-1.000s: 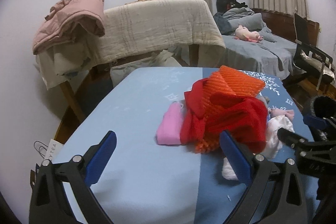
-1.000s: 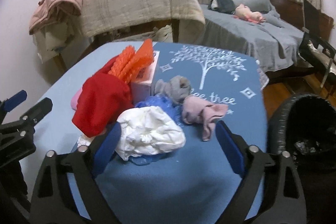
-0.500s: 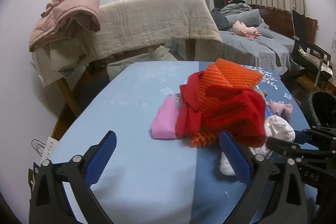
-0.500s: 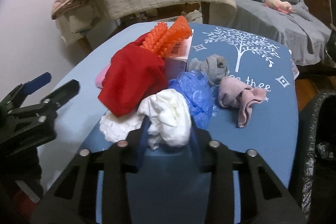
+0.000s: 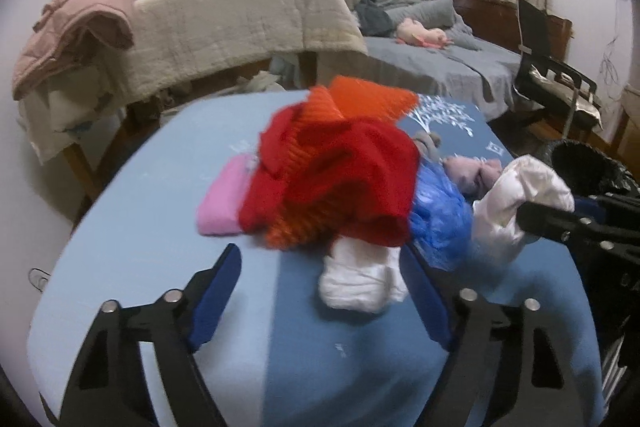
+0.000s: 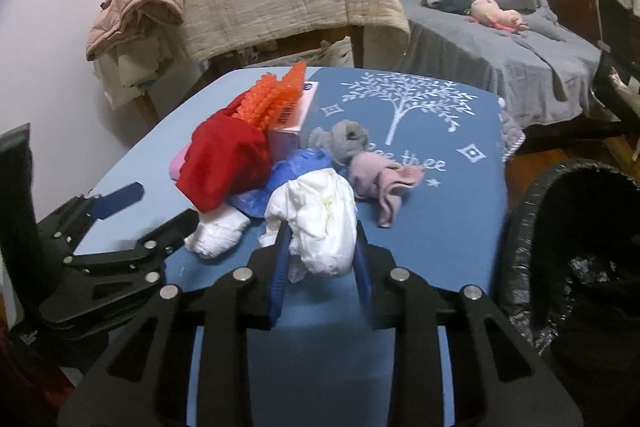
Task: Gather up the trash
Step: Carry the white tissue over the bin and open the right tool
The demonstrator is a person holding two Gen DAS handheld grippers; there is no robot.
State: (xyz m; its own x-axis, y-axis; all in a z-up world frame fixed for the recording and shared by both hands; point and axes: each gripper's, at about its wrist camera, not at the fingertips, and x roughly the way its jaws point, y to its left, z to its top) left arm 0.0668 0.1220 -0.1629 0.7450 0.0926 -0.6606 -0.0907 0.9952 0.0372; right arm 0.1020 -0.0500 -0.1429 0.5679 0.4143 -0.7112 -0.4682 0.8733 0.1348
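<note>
A pile of trash lies on the blue table (image 6: 440,227): a red cloth (image 6: 224,163), orange mesh (image 6: 276,99), a blue plastic bag (image 6: 296,167) and white crumpled paper wads. My right gripper (image 6: 320,259) is shut on one white paper wad (image 6: 320,215) and holds it lifted a little off the table; it also shows in the left wrist view (image 5: 516,203). My left gripper (image 5: 320,295) is open, with a second white wad (image 5: 356,283) between its fingers on the table. A black bin (image 6: 580,227) with a black liner stands at the table's right edge.
A pink pouch (image 5: 224,199), a white box (image 6: 292,119), a grey sock (image 6: 344,139) and a pink sock (image 6: 384,183) lie around the pile. A chair draped with a beige blanket (image 5: 248,23) and a bed (image 6: 500,55) stand behind the table.
My right gripper closed on the white paper wad and lifted it towards the right. My left gripper moved forward and right, bringing the second white wad between its open fingers.
</note>
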